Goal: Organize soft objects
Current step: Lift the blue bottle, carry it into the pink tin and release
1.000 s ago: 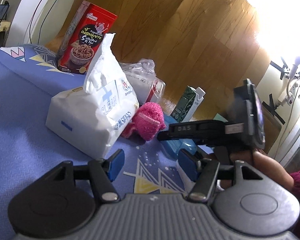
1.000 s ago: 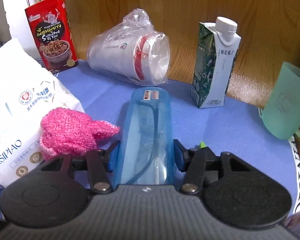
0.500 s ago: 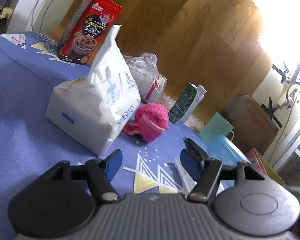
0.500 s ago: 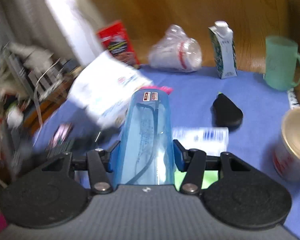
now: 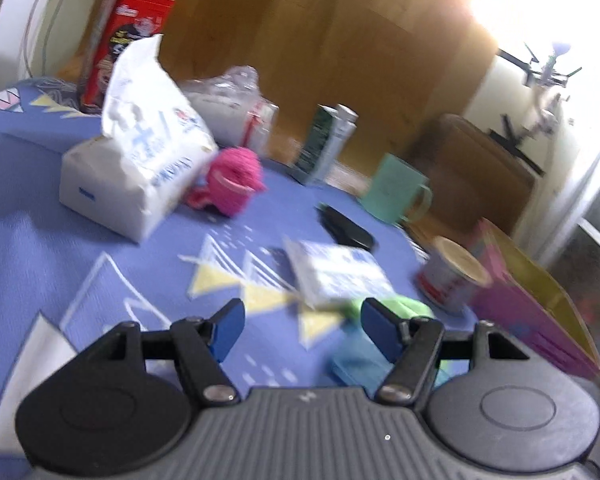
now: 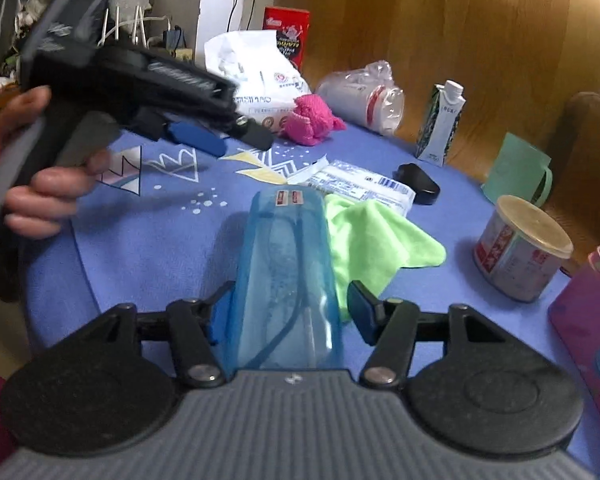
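Fingers, left: the left gripper has its fingers spread with nothing between them; they have opened a little within the last second. It hangs over bare table.
Left view, soft things: a big tissue pack stands at the far left, with a pink knit just beside it, perhaps touching. A flat packet lies mid-table. A green cloth shows just past the right-hand finger. The picture is blurred, so edges are uncertain.
Left view, hard things: a carton, a mug and a can stand along the far and right side. A pink box sits open at the table's right edge.
Fingers, right: the right gripper has just been opening. A blue case lies between its fingers. The right-hand pad stands clear of the case and the left-hand pad is at its edge, so the case looks let go, not pinched.
Right view, layout: the case lies on the table with its right edge at or over the cloth; I cannot tell which. The packet lies just beyond the cloth. A hand holds the left gripper above the table, at the left.
Progress: early, by my reading. The case seems set aside, while knit, cloth, pack and packet lie scattered and ungrouped.
Left to do: gather the soft pieces in one place, perhaps the box. Its inside is not visible, so I cannot say whether anything is in it.
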A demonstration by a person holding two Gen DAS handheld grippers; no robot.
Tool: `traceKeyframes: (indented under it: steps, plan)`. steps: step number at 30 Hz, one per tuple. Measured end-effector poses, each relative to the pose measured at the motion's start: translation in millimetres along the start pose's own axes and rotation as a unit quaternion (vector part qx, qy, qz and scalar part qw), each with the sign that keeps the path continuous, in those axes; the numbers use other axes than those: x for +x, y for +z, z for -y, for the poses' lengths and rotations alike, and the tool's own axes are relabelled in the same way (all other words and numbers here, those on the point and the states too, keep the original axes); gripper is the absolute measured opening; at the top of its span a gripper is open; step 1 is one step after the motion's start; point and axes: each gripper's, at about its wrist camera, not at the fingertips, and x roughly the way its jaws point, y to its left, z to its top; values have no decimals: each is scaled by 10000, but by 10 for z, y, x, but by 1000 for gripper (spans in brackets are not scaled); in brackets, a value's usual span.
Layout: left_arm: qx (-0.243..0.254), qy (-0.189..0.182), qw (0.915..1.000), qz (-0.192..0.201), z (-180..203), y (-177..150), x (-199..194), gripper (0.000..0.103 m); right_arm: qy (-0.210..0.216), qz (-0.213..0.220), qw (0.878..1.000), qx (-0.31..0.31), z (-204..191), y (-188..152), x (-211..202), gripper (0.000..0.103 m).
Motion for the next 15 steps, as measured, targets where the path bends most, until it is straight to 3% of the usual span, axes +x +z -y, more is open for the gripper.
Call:
traceKeyframes:
  steps: [5,10,11,15]
  plan:
    - [-315,-498,9976,-370,153,-145,-104,77,124,137,9998,37,39,-107,-111,68]
    - [-514,-807,9907,-965,354,-316,186,78,370,-6,9993,108,29,-147,-30,67]
    - [-533,-833,9892,-1084,400,-361,258,79,513,-23,9986,127,37,-145,-34,58]
    - [101,-401,9948,-932,707,-415,286,73,480,11,9987,142,44,-154,-62,56]
